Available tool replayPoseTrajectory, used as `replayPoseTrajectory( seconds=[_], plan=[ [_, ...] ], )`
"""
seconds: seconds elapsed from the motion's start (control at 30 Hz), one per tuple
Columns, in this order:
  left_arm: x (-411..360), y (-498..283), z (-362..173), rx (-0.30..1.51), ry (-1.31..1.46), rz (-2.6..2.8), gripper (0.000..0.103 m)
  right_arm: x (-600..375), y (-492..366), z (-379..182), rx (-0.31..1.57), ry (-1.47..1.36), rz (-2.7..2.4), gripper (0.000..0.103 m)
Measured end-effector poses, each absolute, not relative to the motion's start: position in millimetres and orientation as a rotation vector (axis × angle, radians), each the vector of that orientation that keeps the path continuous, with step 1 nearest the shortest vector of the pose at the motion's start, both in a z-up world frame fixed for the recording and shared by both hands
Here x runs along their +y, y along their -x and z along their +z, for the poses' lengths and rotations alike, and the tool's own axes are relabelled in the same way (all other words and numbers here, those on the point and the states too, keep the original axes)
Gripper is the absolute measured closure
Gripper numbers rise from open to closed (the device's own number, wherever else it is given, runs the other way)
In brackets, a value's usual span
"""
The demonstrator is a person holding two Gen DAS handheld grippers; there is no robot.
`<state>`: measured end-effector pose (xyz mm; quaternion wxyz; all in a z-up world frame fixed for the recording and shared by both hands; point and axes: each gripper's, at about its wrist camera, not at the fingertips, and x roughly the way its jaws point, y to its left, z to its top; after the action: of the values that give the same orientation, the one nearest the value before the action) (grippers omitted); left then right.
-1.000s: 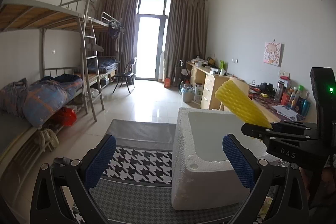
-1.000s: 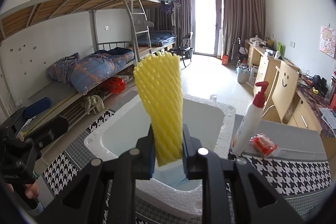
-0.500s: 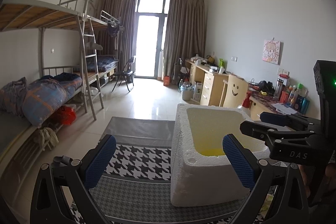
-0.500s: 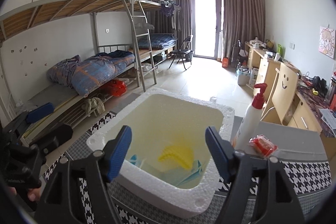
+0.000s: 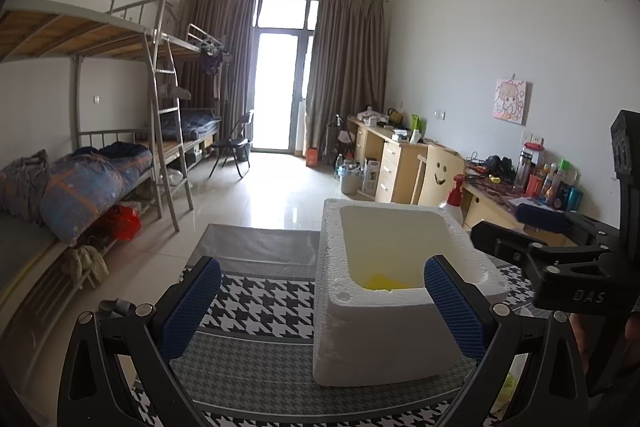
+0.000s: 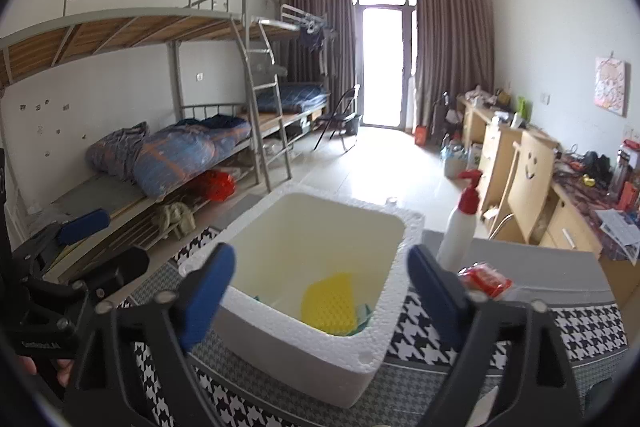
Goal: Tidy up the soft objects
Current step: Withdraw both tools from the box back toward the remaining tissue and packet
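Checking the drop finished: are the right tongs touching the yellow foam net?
Apart. The right wrist view shows the right tongs open above the box, with the yellow foam net lying on the foam box floor.

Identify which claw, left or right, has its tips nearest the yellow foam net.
The right claw: it hangs open directly over the foam box holding the yellow foam net.

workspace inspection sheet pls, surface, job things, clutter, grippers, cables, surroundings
surface: houndstooth cloth covers the table.
job's things: yellow foam net lies inside the white foam box, over something green.
clutter: pump bottle and red packet stand right of the box.
grippers: left gripper open, empty; right gripper open, empty, above the box.
cables: nothing seen on the table.
surroundings: bunk beds, desks, curtained balcony door.
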<state>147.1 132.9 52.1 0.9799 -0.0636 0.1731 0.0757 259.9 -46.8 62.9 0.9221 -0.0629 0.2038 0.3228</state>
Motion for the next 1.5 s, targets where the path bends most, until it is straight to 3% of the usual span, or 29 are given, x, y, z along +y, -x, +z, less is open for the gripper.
replayPoseTrajectory(
  seconds=[1.5],
  plan=[
    [91.8, -120.3, 65.4, 0.316, 0.096, 0.090, 0.001, -93.8, -220.2, 76.8, 0.345, 0.065, 0.636, 0.004]
  ],
)
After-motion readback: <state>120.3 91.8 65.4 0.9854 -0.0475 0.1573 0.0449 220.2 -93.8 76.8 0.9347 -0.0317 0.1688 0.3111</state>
